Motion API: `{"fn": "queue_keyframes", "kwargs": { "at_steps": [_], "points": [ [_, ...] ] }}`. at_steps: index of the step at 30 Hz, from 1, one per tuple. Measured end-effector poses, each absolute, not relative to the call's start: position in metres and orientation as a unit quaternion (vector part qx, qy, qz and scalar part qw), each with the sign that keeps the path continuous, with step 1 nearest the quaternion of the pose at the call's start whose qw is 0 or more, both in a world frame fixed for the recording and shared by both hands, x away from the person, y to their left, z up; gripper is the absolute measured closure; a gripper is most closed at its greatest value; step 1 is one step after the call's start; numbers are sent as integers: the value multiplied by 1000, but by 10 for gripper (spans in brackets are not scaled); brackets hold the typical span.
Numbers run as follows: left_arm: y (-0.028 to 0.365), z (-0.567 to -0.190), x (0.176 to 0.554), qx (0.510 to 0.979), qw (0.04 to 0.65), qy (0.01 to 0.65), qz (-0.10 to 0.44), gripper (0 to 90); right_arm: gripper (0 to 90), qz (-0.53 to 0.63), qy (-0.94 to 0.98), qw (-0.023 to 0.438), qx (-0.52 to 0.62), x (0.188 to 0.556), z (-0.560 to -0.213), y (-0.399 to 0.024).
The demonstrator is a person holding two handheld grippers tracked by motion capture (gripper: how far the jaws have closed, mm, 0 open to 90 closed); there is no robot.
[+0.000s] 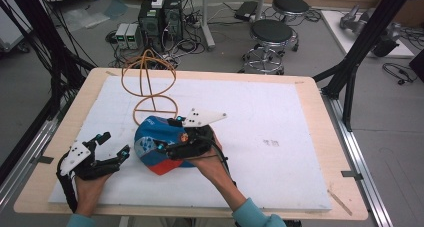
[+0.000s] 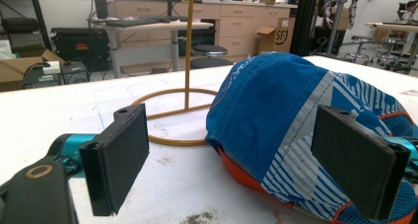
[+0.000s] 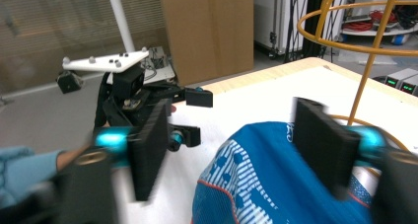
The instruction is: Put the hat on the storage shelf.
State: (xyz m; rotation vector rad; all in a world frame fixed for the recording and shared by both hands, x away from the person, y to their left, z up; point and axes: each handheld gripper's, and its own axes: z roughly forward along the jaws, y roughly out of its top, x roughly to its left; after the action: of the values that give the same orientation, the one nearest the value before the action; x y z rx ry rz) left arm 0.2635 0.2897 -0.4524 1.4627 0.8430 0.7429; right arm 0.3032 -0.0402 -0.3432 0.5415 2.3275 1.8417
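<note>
A blue cap [image 1: 155, 144] with white stripes and orange trim lies crown up on the white board [image 1: 260, 112]. My right gripper [image 1: 168, 133] hovers over the cap from the right. In the right gripper view the right gripper [image 3: 236, 145] stands open, with the cap [image 3: 256, 184] low between the pads and neither pad pressing on it. My left gripper [image 1: 115, 143] rests open near the front left edge, a short way left of the cap. In the left gripper view the left gripper [image 2: 236, 150] faces the cap [image 2: 276, 110] with nothing held.
An orange wire stand [image 1: 148, 77] with a ring base and a round cage top stands just behind the cap; its base ring [image 2: 172, 115] lies close to the cap's rim. The wooden table [image 1: 320, 137] runs on to the right. Stools and computers stand on the floor beyond.
</note>
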Motion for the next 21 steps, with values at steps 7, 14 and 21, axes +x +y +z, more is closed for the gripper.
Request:
{"fn": "queue_keyframes", "kwargs": {
  "at_steps": [7,14,21],
  "points": [
    [289,-448,265,647,607,352,298,133,110,568,802,80,168,296,-346,-65],
    [282,-425,266,666,619,308,281,125,110,564,801,113,167,285,-352,-100],
    [271,-406,273,689,615,286,257,73,110,577,782,139,192,275,-360,-137]
  ]
}}
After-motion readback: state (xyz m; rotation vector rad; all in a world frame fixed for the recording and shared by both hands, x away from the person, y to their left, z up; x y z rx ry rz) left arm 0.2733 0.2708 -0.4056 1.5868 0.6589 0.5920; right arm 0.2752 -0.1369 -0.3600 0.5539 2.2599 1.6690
